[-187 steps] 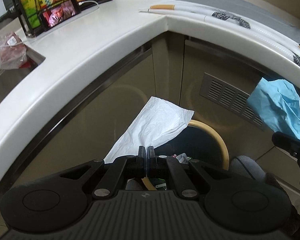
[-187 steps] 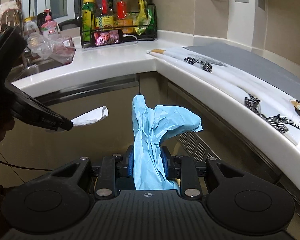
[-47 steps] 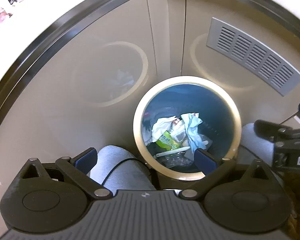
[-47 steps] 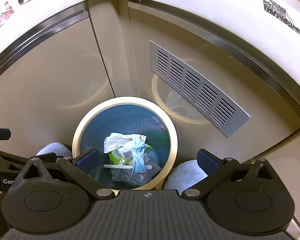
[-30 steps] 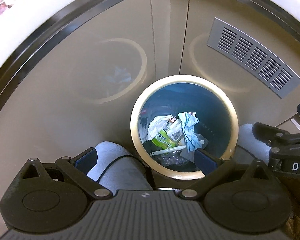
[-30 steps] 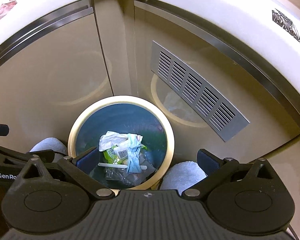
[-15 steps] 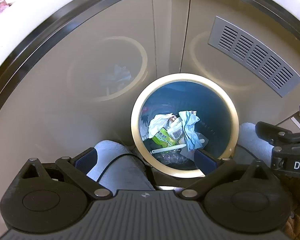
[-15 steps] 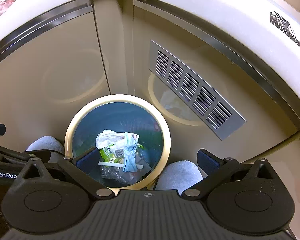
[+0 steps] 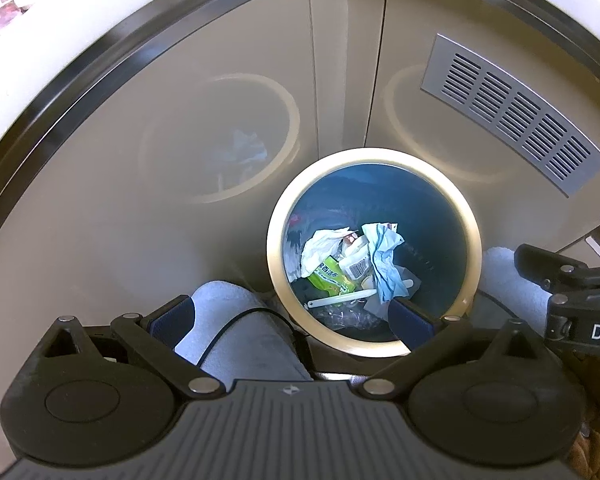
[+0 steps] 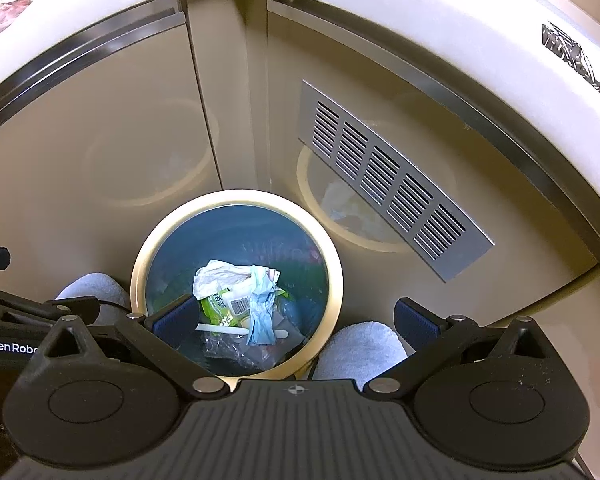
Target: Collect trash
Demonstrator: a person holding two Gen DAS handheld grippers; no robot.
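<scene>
A round trash bin with a cream rim [image 9: 473,220] [image 10: 336,276] stands on the floor in the cabinet corner. Inside lie a white tissue [image 9: 320,246] [image 10: 216,274], a crumpled blue tissue [image 9: 384,268] [image 10: 262,312], a green wrapper [image 9: 332,280] [image 10: 216,306] and other scraps. My left gripper [image 9: 290,318] is open and empty above the bin's near left rim. My right gripper [image 10: 294,318] is open and empty above the bin's near right rim. The right gripper's side shows in the left wrist view [image 9: 572,292]; the left gripper's side shows in the right wrist view [image 10: 20,320].
Glossy beige cabinet doors [image 9: 140,184] [image 10: 100,140] mirror the bin. A metal vent grille [image 9: 512,112] [image 10: 388,184] sits on the right door. The white countertop edge [image 9: 80,28] [image 10: 420,12] overhangs above. Grey slippered feet [image 9: 236,332] [image 10: 360,350] flank the bin.
Earlier my left gripper held the white tissue and my right the blue tissue; both now lie in the bin and both grippers stand open. Over the last second, only slight camera drift.
</scene>
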